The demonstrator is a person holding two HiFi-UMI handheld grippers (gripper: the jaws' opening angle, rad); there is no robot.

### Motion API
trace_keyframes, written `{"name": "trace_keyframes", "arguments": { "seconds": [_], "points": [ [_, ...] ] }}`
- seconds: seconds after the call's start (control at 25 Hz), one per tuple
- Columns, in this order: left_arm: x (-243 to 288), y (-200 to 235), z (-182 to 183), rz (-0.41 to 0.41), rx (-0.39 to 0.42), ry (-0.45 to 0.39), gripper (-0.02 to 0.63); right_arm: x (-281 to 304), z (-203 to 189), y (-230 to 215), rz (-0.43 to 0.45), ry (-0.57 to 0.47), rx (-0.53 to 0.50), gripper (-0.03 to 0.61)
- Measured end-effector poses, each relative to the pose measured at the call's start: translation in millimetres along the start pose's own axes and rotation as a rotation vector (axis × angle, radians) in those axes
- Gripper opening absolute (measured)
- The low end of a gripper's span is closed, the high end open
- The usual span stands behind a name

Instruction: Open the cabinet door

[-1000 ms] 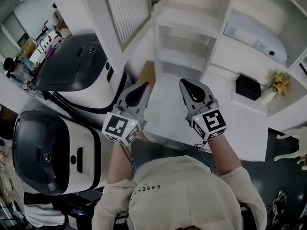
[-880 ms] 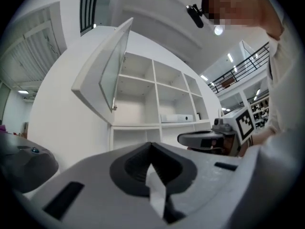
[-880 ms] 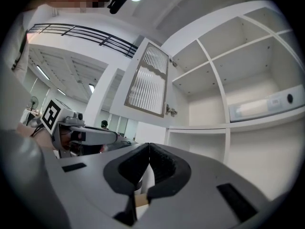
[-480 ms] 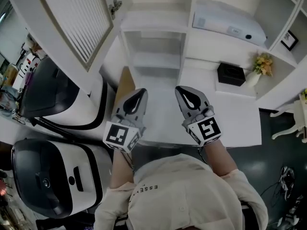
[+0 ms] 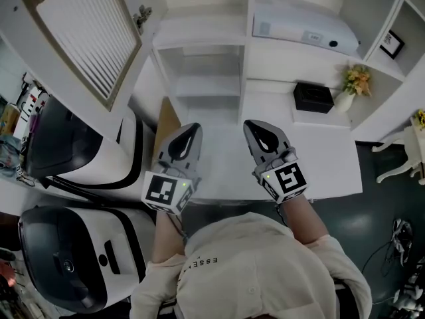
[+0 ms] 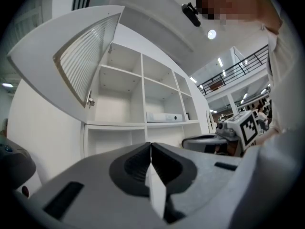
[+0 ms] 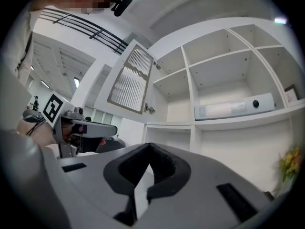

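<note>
Both claws drifted a bit since a second ago, nothing grabbed

Left gripper and right gripper are each pressed shut and empty, well apart from the cabinet door, which already hangs swung wide at upper left. Looks done to me: one door, two grippers.

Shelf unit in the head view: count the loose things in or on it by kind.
White box: 1
Black box: 1
Flower vase: 1
Picture frame: 1
Total: 4
</note>
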State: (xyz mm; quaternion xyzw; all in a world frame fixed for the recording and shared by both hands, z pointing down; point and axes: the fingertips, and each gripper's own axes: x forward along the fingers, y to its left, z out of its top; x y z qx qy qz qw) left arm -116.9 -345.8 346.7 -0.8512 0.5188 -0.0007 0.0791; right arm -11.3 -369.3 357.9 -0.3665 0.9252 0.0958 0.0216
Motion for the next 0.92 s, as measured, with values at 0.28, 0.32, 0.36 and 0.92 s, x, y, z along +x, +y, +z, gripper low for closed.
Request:
{"name": "trace_keyframes", "arguments": {
  "seconds": [0.28,0.32,0.36,0.92],
  "points": [
    [-7.3,9.4,7.8,0.026,0.008,-0.014,0.003,-0.7,3.1,-3.0,-0.036,0.002,0.0,0.015],
    [-7.9,9.5,7.0,0.02,0.006,-0.011,0.003,-0.9,3.0,-2.4,-0.041,0.001,-0.001,0.015],
    [-8.2,9.3,6.3,0.016,0.008,-0.007,0.003,-1.3,3.5,-1.9,-0.046,-0.002,-0.004,0.015],
    [-11.2,6.5,5.1,0.024,0.059,0.001,0.003,-5.9,5.6,7.9,-0.039,-0.002,-0.015,0.015]
  ]
}}
